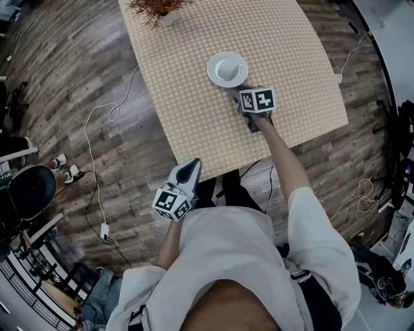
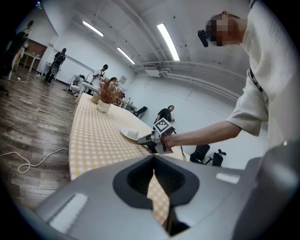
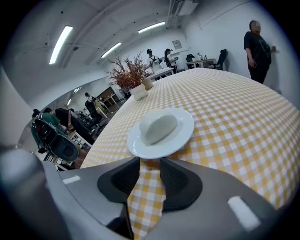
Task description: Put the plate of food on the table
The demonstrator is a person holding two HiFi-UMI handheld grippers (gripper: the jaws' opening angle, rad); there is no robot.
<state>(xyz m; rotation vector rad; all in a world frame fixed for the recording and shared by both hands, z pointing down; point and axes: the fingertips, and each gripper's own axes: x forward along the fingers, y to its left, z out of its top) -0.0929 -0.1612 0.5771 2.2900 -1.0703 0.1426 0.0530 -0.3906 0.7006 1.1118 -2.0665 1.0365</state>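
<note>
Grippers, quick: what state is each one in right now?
Left gripper: closed, holding nothing.
Right gripper: open, empty; the plate of food sits on the table just past its jaws.

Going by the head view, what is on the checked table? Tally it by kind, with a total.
Plate: 1
Piece of food, on the plate: 1
Potted plant: 1
Total: 3
</note>
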